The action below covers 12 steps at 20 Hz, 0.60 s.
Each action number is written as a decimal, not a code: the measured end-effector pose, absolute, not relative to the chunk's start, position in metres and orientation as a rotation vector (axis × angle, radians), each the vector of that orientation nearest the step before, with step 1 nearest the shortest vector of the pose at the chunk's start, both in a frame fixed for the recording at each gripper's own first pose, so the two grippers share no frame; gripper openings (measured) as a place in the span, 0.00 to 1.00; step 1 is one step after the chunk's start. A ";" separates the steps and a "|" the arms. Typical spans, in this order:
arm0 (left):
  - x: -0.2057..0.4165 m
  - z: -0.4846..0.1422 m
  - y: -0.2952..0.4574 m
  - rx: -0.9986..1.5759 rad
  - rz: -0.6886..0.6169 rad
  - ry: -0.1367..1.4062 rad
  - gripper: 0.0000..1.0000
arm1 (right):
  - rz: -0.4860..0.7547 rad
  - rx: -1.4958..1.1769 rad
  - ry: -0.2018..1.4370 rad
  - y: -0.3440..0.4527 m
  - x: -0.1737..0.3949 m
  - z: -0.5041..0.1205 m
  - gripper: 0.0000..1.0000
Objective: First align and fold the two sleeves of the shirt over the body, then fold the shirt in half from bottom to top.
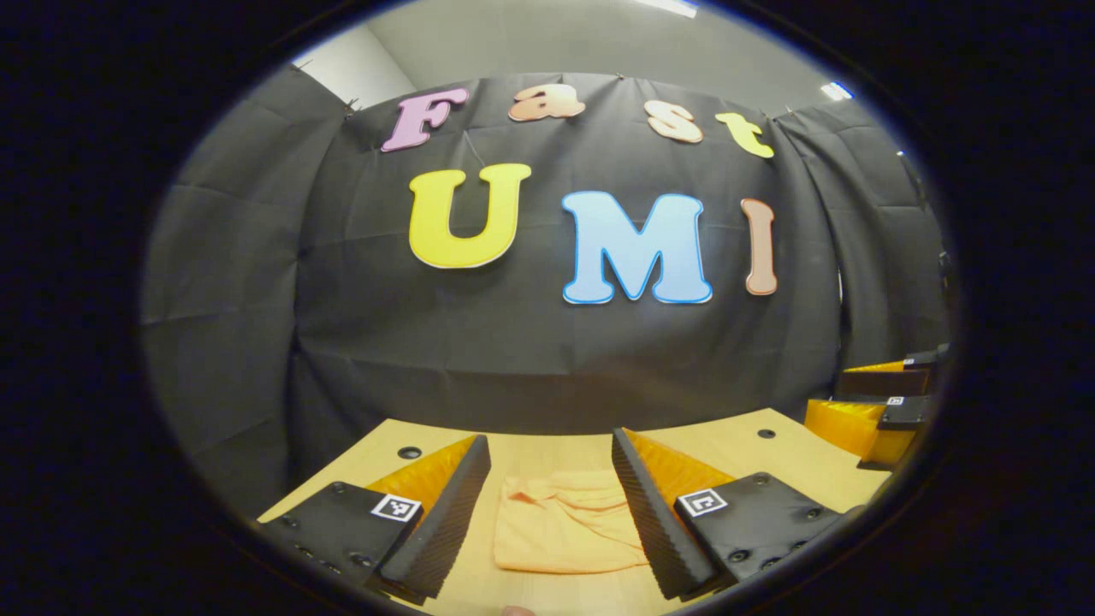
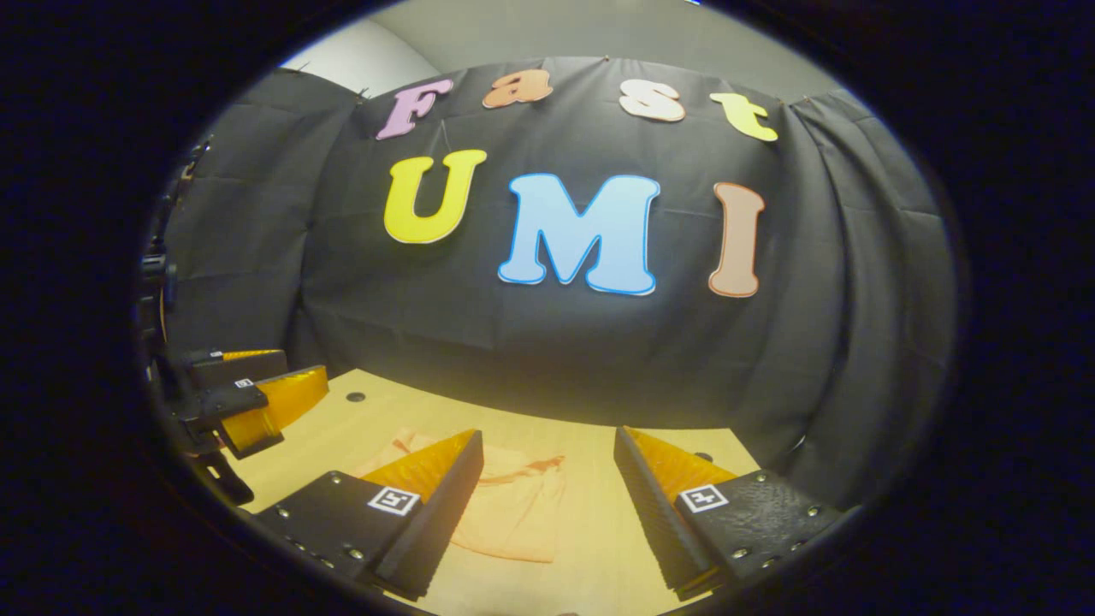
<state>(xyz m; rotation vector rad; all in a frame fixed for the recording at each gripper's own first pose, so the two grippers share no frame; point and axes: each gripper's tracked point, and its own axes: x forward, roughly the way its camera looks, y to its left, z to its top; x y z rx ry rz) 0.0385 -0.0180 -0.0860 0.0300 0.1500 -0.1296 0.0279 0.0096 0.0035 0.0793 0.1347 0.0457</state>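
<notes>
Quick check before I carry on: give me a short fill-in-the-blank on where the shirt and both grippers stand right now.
1. The shirt lies on the table as a compact ____ bundle.
2. The left gripper has its jaws ____, holding nothing.
3. The right gripper hangs ____ the table, not touching the shirt.

Missing words: folded; open; above

Left gripper view: right finger of the left claw (image 1: 547, 513) covers the right edge of the folded shirt (image 1: 565, 526). Right claw (image 1: 890, 411) cut off at the picture's right edge.

Right gripper view: left finger of the right claw (image 2: 547, 513) hides the shirt's left part; near edge of the table (image 2: 590, 547) cut off below.
</notes>
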 end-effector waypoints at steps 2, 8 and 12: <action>0.032 -0.080 -0.018 0.034 -0.143 0.151 0.95 | 0.015 0.089 0.131 0.007 0.018 0.007 0.95; 0.016 -0.067 -0.020 0.038 -0.199 0.126 0.95 | -0.056 0.112 0.113 0.009 -0.012 0.010 0.94; 0.008 -0.054 -0.027 0.036 -0.214 0.090 0.95 | -0.087 0.088 0.090 0.000 -0.029 0.017 0.95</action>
